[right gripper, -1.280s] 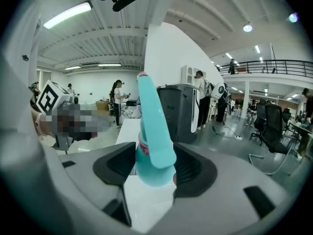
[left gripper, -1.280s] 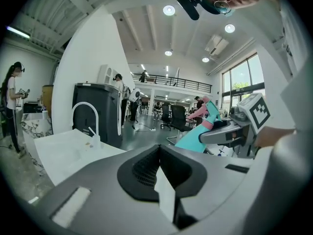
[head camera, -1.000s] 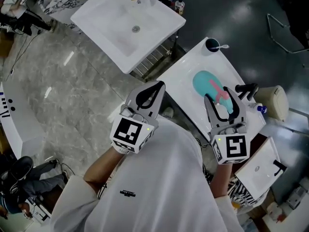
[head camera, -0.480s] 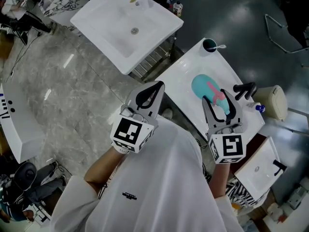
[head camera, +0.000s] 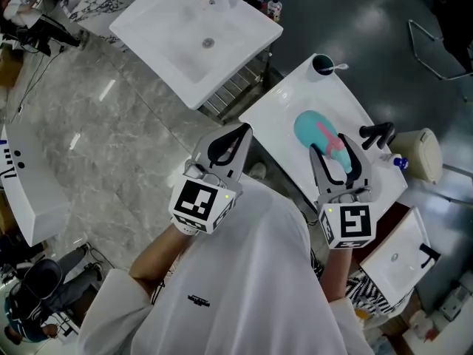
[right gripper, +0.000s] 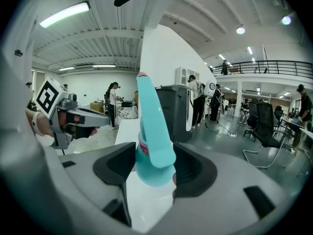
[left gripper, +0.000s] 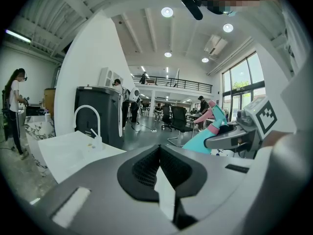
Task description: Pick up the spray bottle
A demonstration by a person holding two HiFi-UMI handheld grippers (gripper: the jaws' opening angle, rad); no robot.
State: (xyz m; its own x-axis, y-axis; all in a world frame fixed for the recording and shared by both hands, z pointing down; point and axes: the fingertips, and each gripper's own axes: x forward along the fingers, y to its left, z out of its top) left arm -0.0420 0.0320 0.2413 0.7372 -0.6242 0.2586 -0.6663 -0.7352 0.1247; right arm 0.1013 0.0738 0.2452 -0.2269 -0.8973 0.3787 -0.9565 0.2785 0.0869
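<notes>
A teal spray bottle with a pink collar and trigger stands upright on the white counter. My right gripper has a jaw on each side of the bottle's upper body, and both pads touch it. The right gripper view shows the spray bottle filling the gap between the pads of my right gripper. My left gripper hangs shut and empty over the gap left of the counter. In the left gripper view, the left gripper has its pads together, and the spray bottle shows off to the right.
A large white sink stands at the upper left. On the counter are a dark cup at the far corner and a black faucet to the right of the bottle. A cream container and a small basin lie further right.
My right gripper's jaws have drawn in slightly around the bottle. The left gripper has stayed where it was.
</notes>
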